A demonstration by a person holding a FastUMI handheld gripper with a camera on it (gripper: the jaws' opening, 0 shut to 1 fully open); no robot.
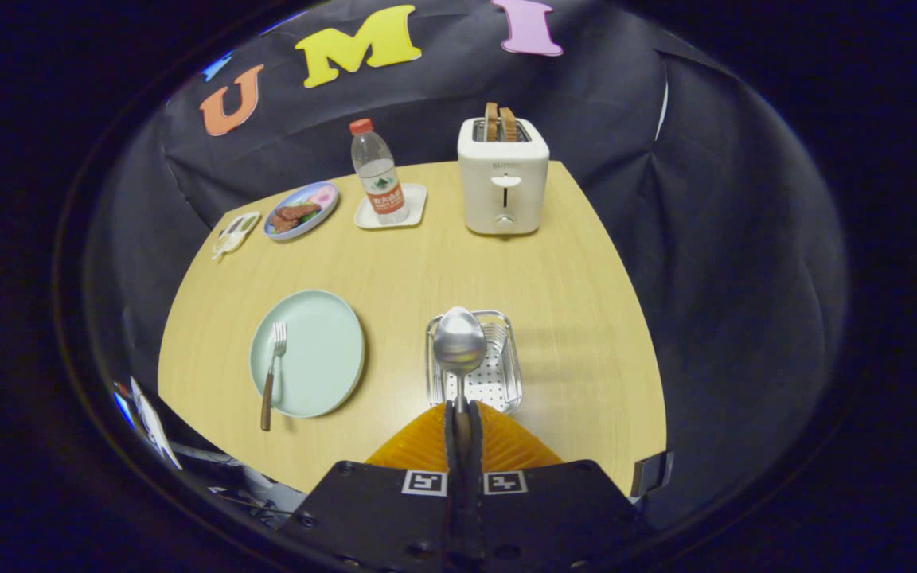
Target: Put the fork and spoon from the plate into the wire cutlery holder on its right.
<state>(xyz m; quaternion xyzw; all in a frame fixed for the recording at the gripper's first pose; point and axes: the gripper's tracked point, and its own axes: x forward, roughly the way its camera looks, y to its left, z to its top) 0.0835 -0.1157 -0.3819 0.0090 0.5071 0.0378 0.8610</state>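
Note:
My gripper [463, 414] is shut on the handle of a silver spoon [459, 342], whose bowl sticks out ahead of the fingers and hangs over the wire cutlery holder [510, 382]. The holder is a shiny rectangular basket with a perforated floor, standing on the wooden table just beyond the fingers. Left of the holder sits a pale green plate [323, 354]. A fork [272, 372] with a brown handle lies on the plate's left side, tines pointing away, its handle reaching over the near rim.
At the back of the table [586, 318] stand a white toaster [503, 179] with two slices in it, a water bottle [377, 171] on a small white tray, a blue plate of food [302, 210] and a small white item [236, 232]. Table edges drop off left and right.

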